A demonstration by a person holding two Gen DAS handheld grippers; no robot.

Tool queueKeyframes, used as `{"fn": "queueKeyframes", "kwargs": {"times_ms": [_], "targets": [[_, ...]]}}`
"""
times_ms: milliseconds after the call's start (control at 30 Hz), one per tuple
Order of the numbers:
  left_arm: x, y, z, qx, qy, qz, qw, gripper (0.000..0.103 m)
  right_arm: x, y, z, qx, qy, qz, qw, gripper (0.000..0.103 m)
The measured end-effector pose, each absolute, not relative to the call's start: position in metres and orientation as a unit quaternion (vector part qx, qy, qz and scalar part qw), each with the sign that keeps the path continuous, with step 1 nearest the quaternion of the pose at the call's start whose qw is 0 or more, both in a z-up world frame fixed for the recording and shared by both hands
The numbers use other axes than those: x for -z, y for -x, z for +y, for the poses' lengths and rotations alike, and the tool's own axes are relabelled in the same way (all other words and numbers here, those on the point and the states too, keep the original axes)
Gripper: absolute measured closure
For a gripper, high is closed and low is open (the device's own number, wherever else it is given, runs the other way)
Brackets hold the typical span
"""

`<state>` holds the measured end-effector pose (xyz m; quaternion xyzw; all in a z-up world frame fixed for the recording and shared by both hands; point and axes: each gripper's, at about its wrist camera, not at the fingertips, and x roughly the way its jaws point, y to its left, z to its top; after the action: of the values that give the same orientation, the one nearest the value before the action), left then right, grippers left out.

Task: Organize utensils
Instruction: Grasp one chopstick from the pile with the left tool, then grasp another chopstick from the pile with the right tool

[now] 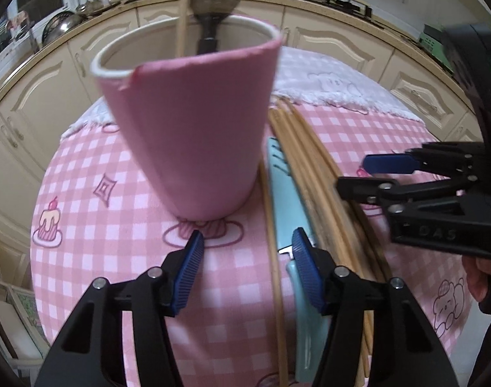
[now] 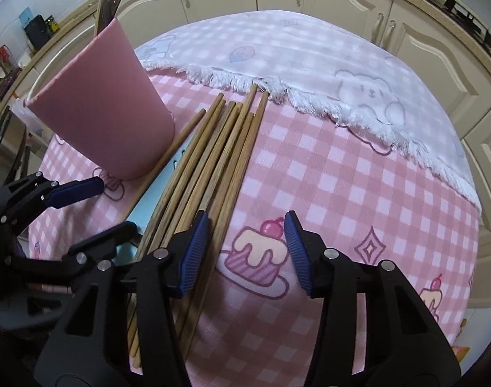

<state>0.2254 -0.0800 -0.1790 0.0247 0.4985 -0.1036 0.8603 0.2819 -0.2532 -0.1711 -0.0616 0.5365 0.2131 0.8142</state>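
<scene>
Blue-padded jaws of the left gripper [image 1: 247, 269] and right gripper [image 2: 247, 251] both stand apart, gripping nothing, over the bench cloth [image 2: 342, 174]. Between them lie the wooden chopsticks [image 2: 210, 161] and a pale-blue utensil [image 1: 285, 203], beside the pink holder [image 1: 193, 122] mid-bench. Next, I judge: straddle one chopstick, pinch, lift.

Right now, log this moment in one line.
left gripper: open, by fork | right gripper: open, by chopsticks | cup: upright
</scene>
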Motion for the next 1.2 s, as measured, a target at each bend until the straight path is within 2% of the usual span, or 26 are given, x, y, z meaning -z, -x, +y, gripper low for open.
{"fn": "queueKeyframes", "kwargs": {"times_ms": [467,533,633,700,800,1067,1133,1200], "targets": [[0.177,-0.23,-0.079,0.065,-0.035,0.505,0.86,0.051,0.171,-0.282,-0.255,-0.203,0.067,0.554,0.805,0.059],[0.181,-0.233,-0.083,0.078,-0.04,0.508,0.857,0.056,0.172,-0.279,-0.245,-0.181,0.085,0.553,0.809,0.06],[0.185,-0.231,-0.09,0.09,-0.074,0.484,0.868,0.057,0.173,-0.28,-0.239,-0.149,0.089,0.553,0.815,0.063],[0.184,-0.231,-0.082,0.11,-0.062,0.481,0.868,0.063,0.172,-0.277,-0.244,-0.119,0.079,0.558,0.818,0.072],[0.182,-0.232,-0.07,0.124,-0.05,0.482,0.866,0.077,0.172,-0.276,-0.251,-0.099,0.055,0.563,0.819,0.073],[0.183,-0.231,-0.086,0.11,-0.075,0.479,0.868,0.077,0.173,-0.292,-0.242,-0.095,0.058,0.57,0.814,0.073],[0.183,-0.23,-0.09,0.106,-0.075,0.48,0.868,0.08,0.173,-0.295,-0.241,-0.104,0.059,0.57,0.813,0.074],[0.182,-0.229,-0.096,0.106,-0.081,0.482,0.866,0.092,0.174,-0.297,-0.24,-0.114,0.071,0.568,0.812,0.074]]}}
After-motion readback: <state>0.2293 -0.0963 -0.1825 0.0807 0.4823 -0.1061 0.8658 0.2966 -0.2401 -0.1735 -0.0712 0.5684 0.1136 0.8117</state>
